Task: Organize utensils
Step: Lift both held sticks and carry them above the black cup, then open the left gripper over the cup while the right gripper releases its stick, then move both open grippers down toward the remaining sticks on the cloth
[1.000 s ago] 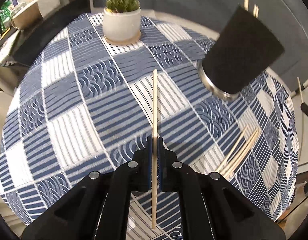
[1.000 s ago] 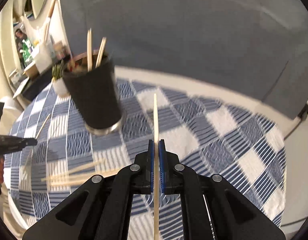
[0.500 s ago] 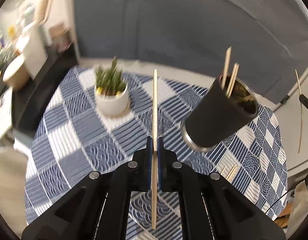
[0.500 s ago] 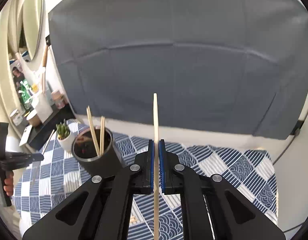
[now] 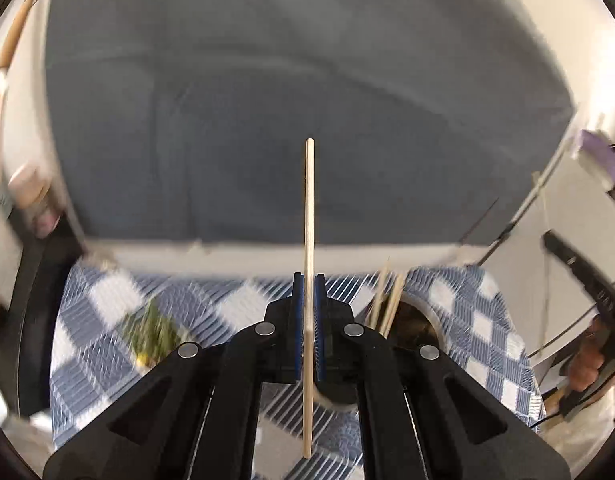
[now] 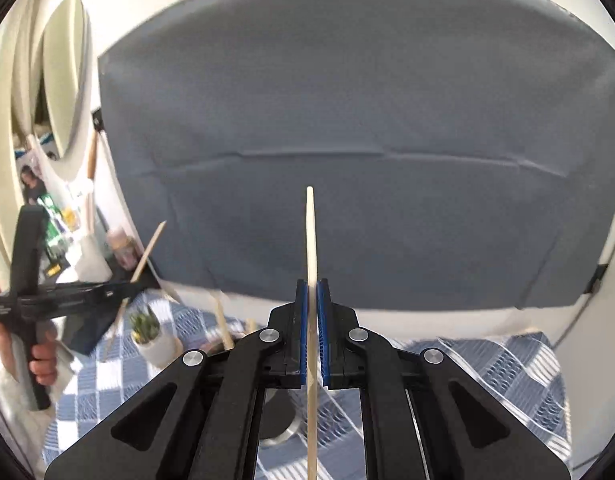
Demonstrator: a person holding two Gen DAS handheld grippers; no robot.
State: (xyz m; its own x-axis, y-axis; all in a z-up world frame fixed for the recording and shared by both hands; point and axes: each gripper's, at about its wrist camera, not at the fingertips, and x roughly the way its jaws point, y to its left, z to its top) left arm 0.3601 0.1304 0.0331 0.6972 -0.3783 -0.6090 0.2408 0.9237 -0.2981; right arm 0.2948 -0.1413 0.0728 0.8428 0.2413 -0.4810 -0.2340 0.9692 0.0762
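Note:
My left gripper [image 5: 308,280] is shut on a pale wooden chopstick [image 5: 309,208] that stands up between its blue pads, high above the table. Below and to its right, the dark cup [image 5: 417,322] shows its rim, with two chopsticks [image 5: 389,300] sticking out of it. My right gripper [image 6: 312,286] is likewise shut on a second chopstick [image 6: 310,236], raised above the table. In the right wrist view the cup [image 6: 277,420] is mostly hidden behind the fingers, and the other gripper [image 6: 73,294] is seen at the left with its chopstick [image 6: 145,256], held by a hand [image 6: 43,354].
A round table with a blue and white patterned cloth [image 5: 99,320] lies below. A small potted plant [image 6: 151,332] stands on its left part. A grey curtain [image 6: 367,140] fills the background. A shelf with bottles [image 6: 119,246] is at the far left.
Both grippers have risen well above the table with their chopsticks still clamped. The cup has dropped from the upper part of each view to low behind the fingers.

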